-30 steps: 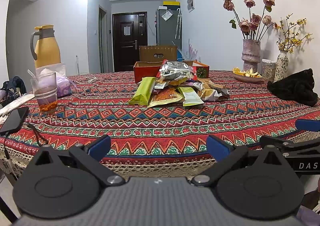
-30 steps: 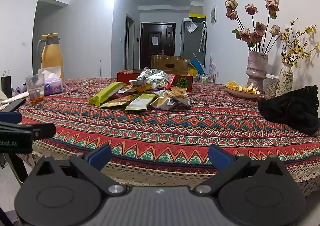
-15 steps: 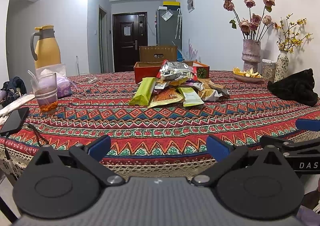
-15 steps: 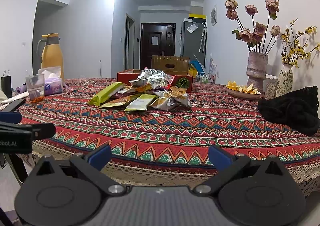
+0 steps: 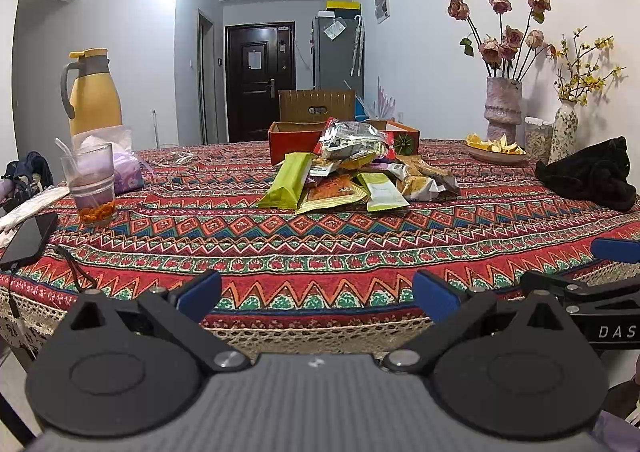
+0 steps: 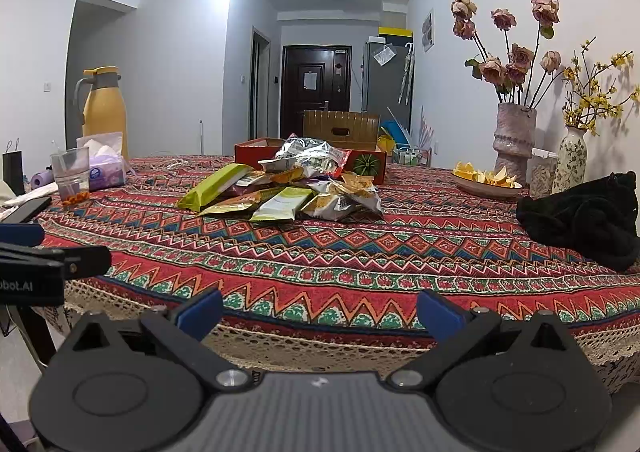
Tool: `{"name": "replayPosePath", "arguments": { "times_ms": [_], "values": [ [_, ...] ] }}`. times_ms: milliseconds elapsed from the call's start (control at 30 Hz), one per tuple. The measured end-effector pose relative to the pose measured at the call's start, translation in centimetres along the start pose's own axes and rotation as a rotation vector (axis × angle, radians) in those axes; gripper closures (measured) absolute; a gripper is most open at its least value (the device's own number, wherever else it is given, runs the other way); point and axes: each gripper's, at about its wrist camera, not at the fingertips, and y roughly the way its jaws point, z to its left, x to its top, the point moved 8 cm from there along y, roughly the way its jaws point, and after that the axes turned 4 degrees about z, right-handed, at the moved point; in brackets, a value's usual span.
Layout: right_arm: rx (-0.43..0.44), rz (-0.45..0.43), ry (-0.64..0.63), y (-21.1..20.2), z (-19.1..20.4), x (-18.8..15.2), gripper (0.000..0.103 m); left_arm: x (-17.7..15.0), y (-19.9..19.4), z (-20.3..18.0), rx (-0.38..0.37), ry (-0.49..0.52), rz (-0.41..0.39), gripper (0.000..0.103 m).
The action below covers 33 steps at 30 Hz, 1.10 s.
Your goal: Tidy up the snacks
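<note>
Nothing moves: both tools, left tool and right tool, hover wide and empty, well short of the snack pile; sorting hasn't begun.

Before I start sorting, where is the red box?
In both views the red box sits mid-table directly behind the snack pile, in front of the wooden chair back.

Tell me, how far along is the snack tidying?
Nothing looks done: the snack packets lie in a loose pile on the tablecloth, in front of the red box. Nothing is in hand; the left gripper and right gripper sit at the table's near edge, jaws open and empty. All sorting remains.
</note>
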Motion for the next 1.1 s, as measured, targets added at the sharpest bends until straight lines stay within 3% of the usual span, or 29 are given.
{"name": "replayPosePath", "arguments": {
  "times_ms": [467, 767, 1100],
  "values": [
    [-0.023, 0.0, 0.01, 1.4, -0.6, 0.0, 0.0, 0.5, 2.5, 0.9, 0.004, -0.021, 0.044, 0.0],
    [-0.048, -0.017, 0.008, 4.4, -0.6, 1.9, 0.0, 2.5, 6.3, 1.9, 0.002, -0.026, 0.051, 0.0],
    [-0.041, 0.021, 0.027, 8.2, -1.3, 4.8, 0.0, 5.0, 10.4, 2.3, -0.024, -0.038, 0.076, 0.0]
  ]
}}
